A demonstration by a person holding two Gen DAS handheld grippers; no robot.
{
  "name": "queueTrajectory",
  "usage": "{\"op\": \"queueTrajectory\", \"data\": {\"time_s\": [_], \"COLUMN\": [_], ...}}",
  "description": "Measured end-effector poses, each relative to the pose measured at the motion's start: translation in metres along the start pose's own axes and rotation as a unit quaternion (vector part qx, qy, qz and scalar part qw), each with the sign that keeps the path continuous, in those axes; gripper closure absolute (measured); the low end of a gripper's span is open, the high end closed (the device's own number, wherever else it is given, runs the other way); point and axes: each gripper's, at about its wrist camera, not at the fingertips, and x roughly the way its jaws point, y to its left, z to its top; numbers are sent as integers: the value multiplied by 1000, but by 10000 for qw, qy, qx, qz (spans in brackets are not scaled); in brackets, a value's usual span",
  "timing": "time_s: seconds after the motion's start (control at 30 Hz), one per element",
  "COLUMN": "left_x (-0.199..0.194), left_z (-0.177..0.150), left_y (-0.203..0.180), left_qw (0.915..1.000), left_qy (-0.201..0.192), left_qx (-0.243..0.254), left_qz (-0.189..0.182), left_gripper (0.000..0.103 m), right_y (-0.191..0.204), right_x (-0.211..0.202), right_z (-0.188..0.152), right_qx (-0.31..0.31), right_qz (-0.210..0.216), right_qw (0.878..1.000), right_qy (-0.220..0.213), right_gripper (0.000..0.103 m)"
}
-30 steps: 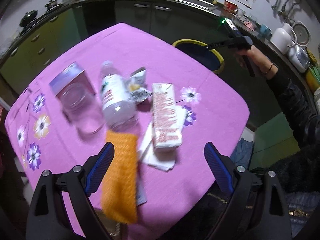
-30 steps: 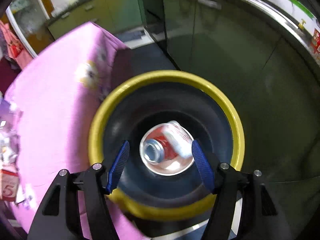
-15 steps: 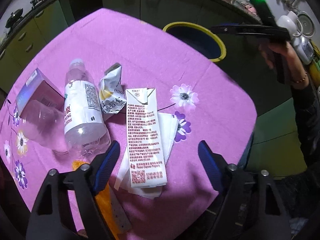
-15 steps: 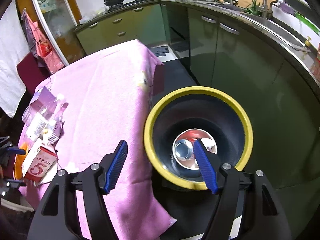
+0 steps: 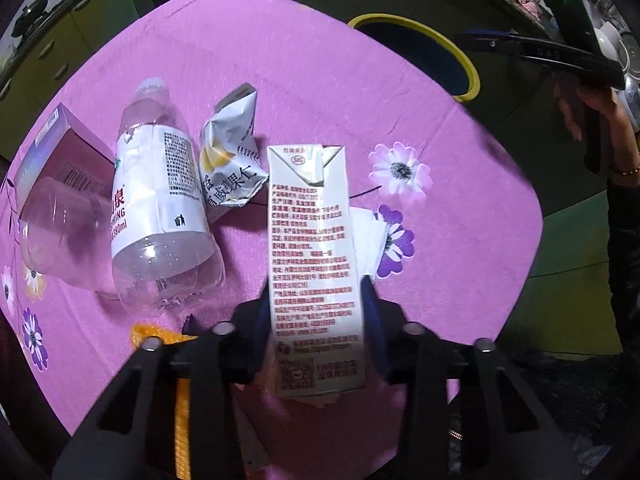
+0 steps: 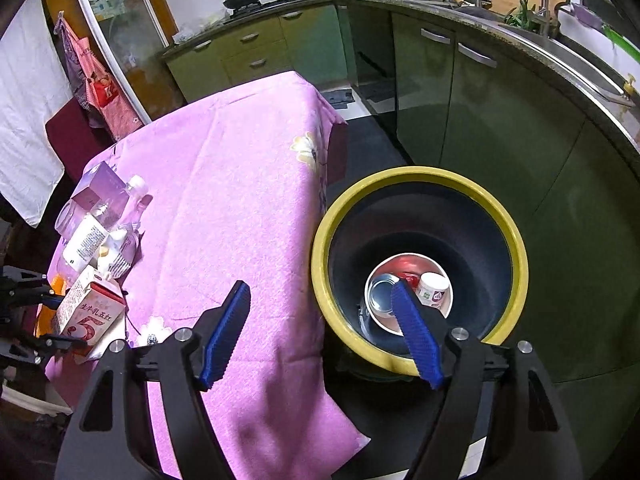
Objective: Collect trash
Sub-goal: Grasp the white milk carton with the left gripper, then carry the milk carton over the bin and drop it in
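Left tongs (image 5: 316,312) point steeply down, blue pads either side of the white milk carton (image 5: 314,248), jaws just been closing in; pads look pressed on its two long sides near the lower end, so clamped on the carton. Carton lies flat on the counter (image 5: 280,60), covered by a pink flowered cloth, near the edge closest to the camera, printed side up, folded top pointing toward the far edge. White paper napkin (image 5: 370,232) sticks out from under the carton on its right. Orange knitted cloth (image 5: 160,340) lies at the near edge, partly hidden behind the left tong arm.

Just left of the carton: crumpled snack wrapper (image 5: 230,160), then clear plastic bottle (image 5: 158,200) lying on its side, cap toward the far edge. Beyond that, clear empty jar (image 5: 60,236) on its side and purple box (image 5: 52,148) near the left edge.

Right tongs (image 6: 322,334) spread apart, nothing between the pads, jaws just been opening; held over the gap between the counter's corner and the yellow-rimmed bin (image 6: 420,176) on the floor. Bin sits just beside the counter, holds a white bowl (image 6: 448,304) with a can (image 6: 382,294) and a small white tub (image 6: 432,290) inside. Green kitchen cabinets (image 6: 480,128) behind.
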Motion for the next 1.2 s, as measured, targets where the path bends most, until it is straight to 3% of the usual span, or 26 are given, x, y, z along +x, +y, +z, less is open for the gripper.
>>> {"op": "queueTrajectory", "data": {"time_s": [0.4, 0.67, 0.87, 1.03, 1.2], "left_x": [-28, -58, -61, -39, 5], "left_z": [5, 32, 88, 153, 213], "left_y": [-8, -19, -64, -116, -157], "left_qw": [9991, 9973, 9925, 9864, 9819], "left_qy": [-338, -569, -687, -655, -693], "left_qx": [232, 470, 996, 1443, 1747], "left_qz": [101, 37, -183, -431, -231], "left_gripper": [68, 68, 68, 68, 68], "right_y": [8, -9, -39, -66, -89], "right_x": [-11, -35, -63, -80, -93], "right_z": [-1, -5, -13, -23, -41], "right_qx": [-61, 75, 388, 660, 911], "right_qz": [9, -423, -680, -761, -810], "right_qw": [9999, 9983, 9946, 9915, 9888], "right_qy": [-119, -386, -683, -820, -864], "right_gripper": [31, 31, 30, 30, 30]}}
